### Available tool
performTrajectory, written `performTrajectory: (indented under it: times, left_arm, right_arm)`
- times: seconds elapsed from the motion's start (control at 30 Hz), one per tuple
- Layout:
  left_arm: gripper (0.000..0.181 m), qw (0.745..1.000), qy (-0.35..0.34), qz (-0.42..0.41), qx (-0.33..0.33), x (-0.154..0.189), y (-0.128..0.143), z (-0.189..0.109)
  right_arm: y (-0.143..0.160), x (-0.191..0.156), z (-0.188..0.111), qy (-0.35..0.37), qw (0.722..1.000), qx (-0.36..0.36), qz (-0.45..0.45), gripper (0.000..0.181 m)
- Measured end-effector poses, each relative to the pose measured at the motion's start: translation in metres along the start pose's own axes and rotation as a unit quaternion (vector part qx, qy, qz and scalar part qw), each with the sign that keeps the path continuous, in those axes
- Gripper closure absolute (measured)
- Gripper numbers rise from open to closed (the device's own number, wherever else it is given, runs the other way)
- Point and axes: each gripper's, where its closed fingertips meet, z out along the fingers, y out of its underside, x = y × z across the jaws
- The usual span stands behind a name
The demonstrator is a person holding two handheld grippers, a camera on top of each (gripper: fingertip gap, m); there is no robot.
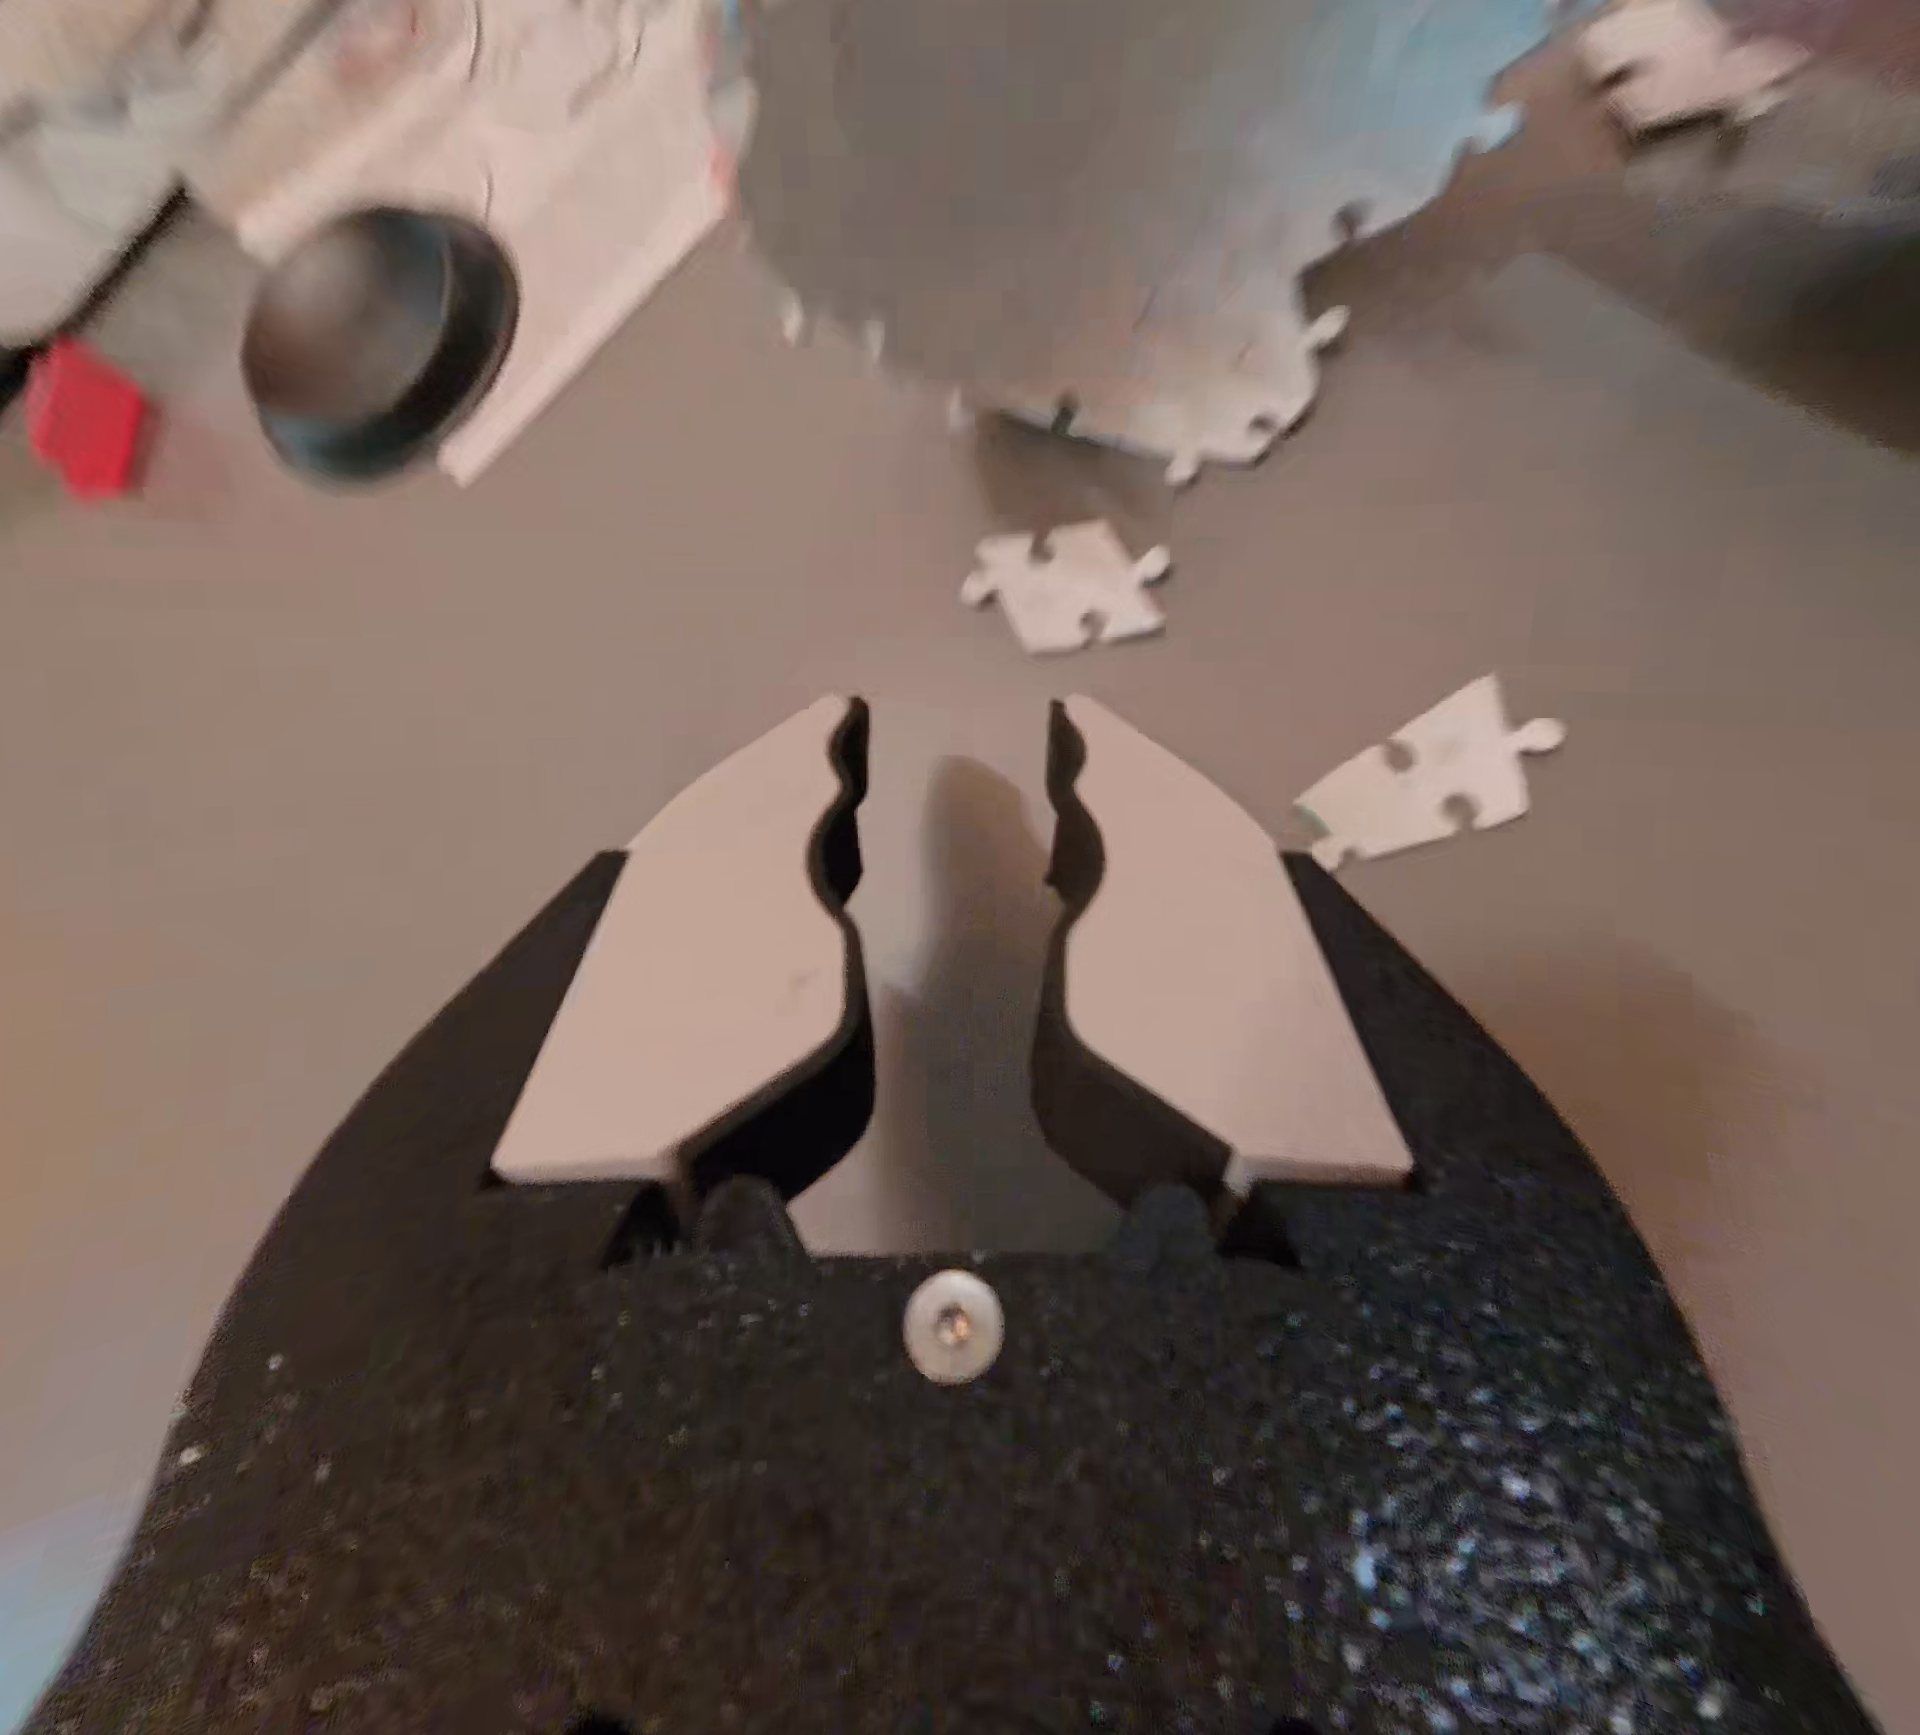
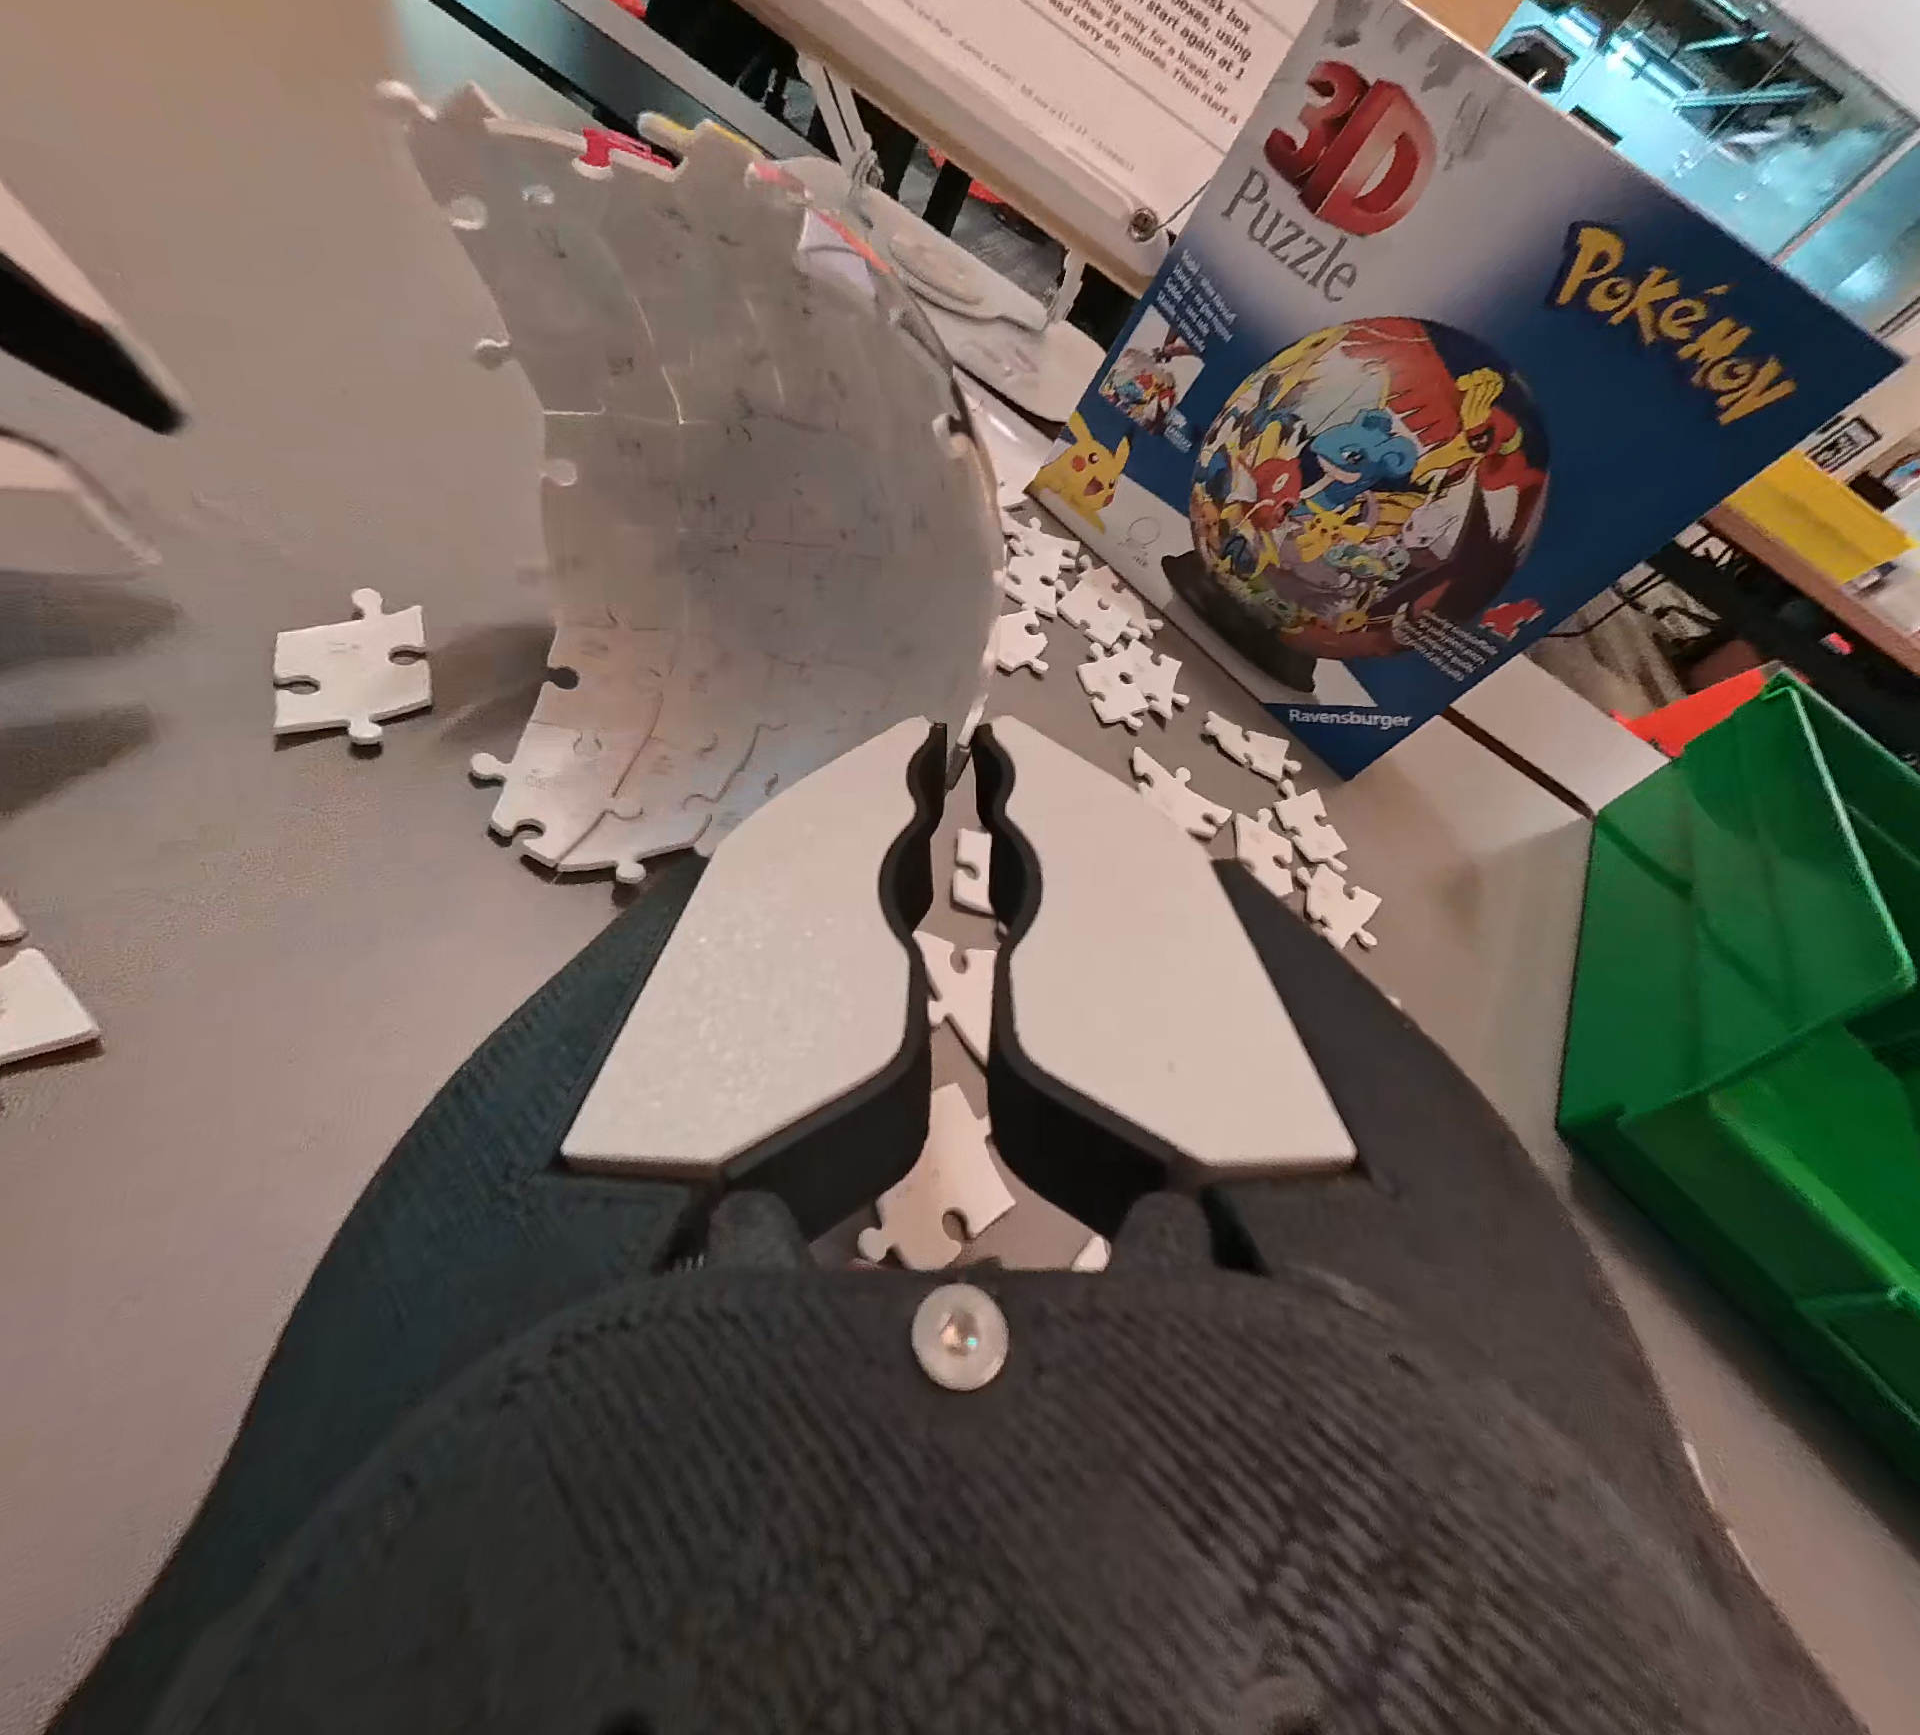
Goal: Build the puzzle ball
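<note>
The partly built puzzle ball (image 2: 727, 459) is a curved white shell standing on edge on the grey table (image 2: 260, 906), inner side towards me. My right gripper (image 2: 961, 740) is shut on the shell's lower right edge. In the left wrist view the shell (image 1: 1039, 127) is blurred and lies ahead, above the table. My left gripper (image 1: 958, 714) is open and empty, low over the table. One loose piece (image 1: 1065, 584) lies just ahead of its tips, another (image 1: 1423, 771) to the right. A loose piece (image 2: 353, 667) lies left of the shell.
Several loose pieces (image 2: 1122, 646) lie behind the shell, before the puzzle box (image 2: 1455, 397). A green bin (image 2: 1766, 1010) stands at the right. A black round stand (image 1: 379, 335), a white sheet (image 1: 499, 127) and a red block (image 1: 88, 418) lie at the left. The left gripper's tips are roughly 15 cm from the right gripper's. My right tips are about 12 cm from the loose piece (image 1: 1065, 584), my left tips only 4 cm. The right camera catches it too, in the right wrist view (image 2: 361, 669).
</note>
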Motion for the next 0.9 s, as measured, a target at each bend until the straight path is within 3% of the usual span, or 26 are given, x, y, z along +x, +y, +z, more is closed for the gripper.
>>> performTrajectory:
  times: [0.1,0.27,0.43,0.6,0.9]
  left_arm:
    - [0.139,0.997,-0.013,-0.069,-0.029,-0.009,0.016,0.005]
    - [0.121,0.993,0.049,-0.099,-0.037,0.012,0.005,0.024]
    - [0.125,0.991,0.06,-0.113,-0.049,0.016,-0.002,0.037]
    - [0.142,0.992,0.084,-0.087,-0.043,0.023,-0.006,0.039]
    - [0.143,0.995,0.095,-0.032,-0.01,0.029,-0.012,0.04]
  right_arm:
    - [0.0,0.0,0.0,0.005,1.0,0.002,-0.009,0.176]
    - [-0.001,0.0,0.0,0.004,1.0,0.006,-0.012,0.176]
    - [-0.002,-0.001,-0.001,0.002,1.0,0.012,-0.013,0.176]
    - [-0.002,-0.001,-0.001,0.001,1.0,0.013,-0.014,0.176]
    - [-0.003,-0.002,-0.001,-0.001,1.0,0.018,-0.016,0.176]
